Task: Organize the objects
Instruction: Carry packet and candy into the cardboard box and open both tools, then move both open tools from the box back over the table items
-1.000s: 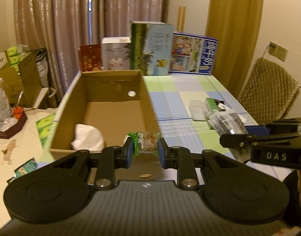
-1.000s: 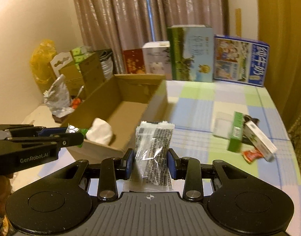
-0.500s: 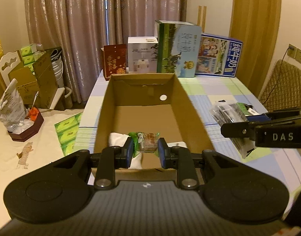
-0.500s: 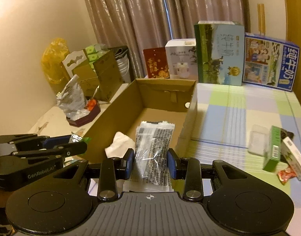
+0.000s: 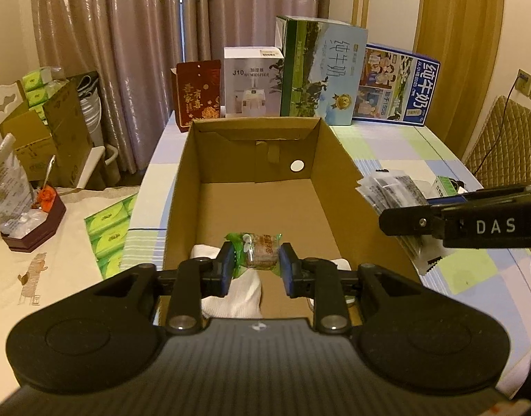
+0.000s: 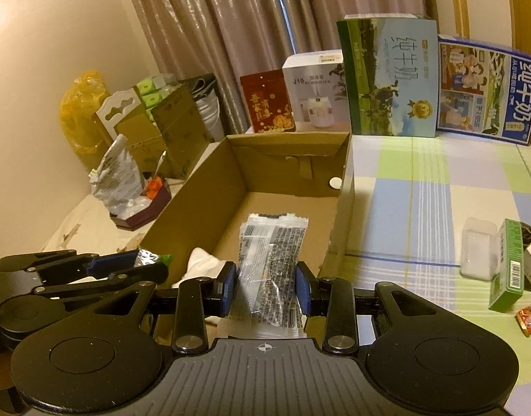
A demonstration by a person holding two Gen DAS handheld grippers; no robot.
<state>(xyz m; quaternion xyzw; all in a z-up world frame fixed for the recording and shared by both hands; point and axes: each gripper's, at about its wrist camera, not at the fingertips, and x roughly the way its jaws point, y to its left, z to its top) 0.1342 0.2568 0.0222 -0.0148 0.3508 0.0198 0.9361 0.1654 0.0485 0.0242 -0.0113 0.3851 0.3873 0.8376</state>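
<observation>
Left wrist view: the left gripper (image 5: 256, 267) is clamped on a small green-wrapped snack (image 5: 257, 250), held directly ahead of its fingers and above the near end of the open cardboard box (image 5: 182, 190). A white cloth (image 5: 234, 294) lies on the box floor just below the fingers. The step in hand appears to be depositing held items into the box; the next move calls for lowering and parting the jaws. Right wrist view: the right gripper (image 6: 267, 286) is clenched on a clear printed packet (image 6: 270, 270), upright between its fingers, over the box's near right corner. Only this view shows the items remaining on the table to the gripper's right: a clear plastic case (image 6: 478, 248) and a green carton (image 6: 506, 267).
</observation>
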